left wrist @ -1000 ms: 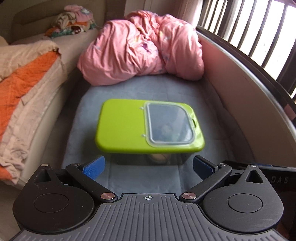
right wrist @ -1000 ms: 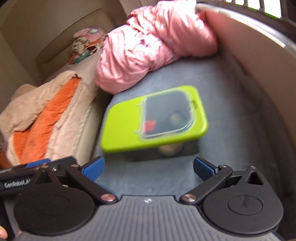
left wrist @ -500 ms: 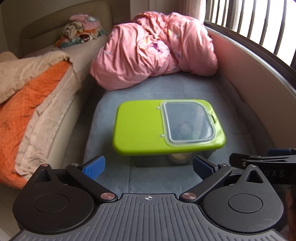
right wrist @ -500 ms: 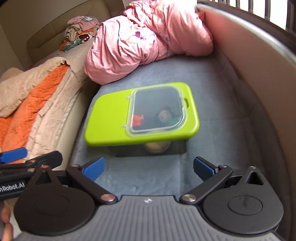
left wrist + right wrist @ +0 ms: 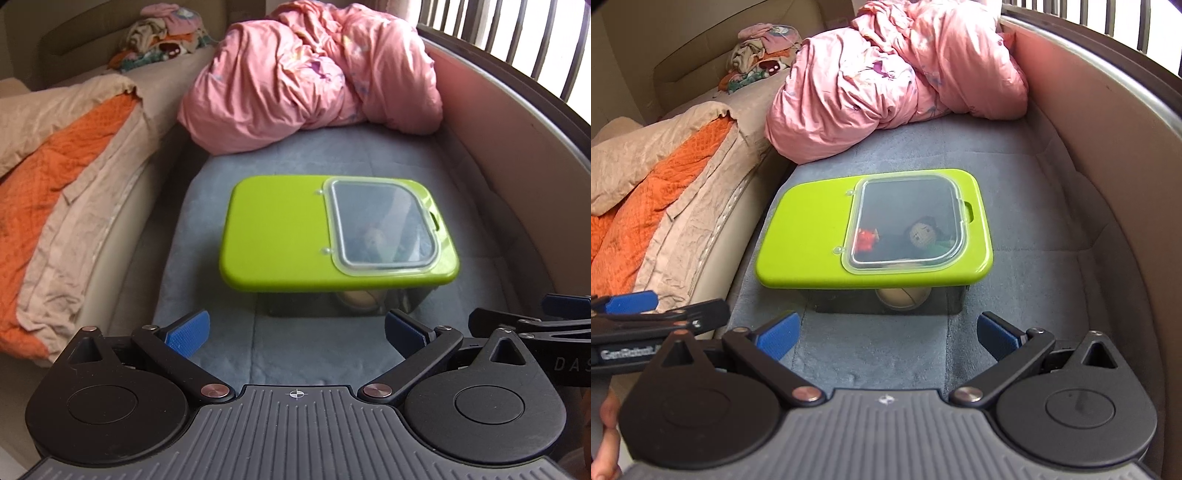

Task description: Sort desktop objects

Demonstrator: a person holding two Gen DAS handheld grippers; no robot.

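Both jaws spread, holding nothing: left hand-held gripper (image 5: 293, 330), right hand-held gripper (image 5: 886, 330). Lidded storage box (image 5: 875, 236) sits mid grey mat (image 5: 1015, 206), just ahead. I'd brace the green lid left, then lift the clear flap (image 5: 908, 219) by its right tab.

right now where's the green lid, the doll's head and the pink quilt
green lid (image 5: 809, 236): right wrist view, on its plain green left half.
doll's head (image 5: 921, 235): right wrist view, on the face behind the clear window.
pink quilt (image 5: 295, 81): left wrist view, middle of the bundle.
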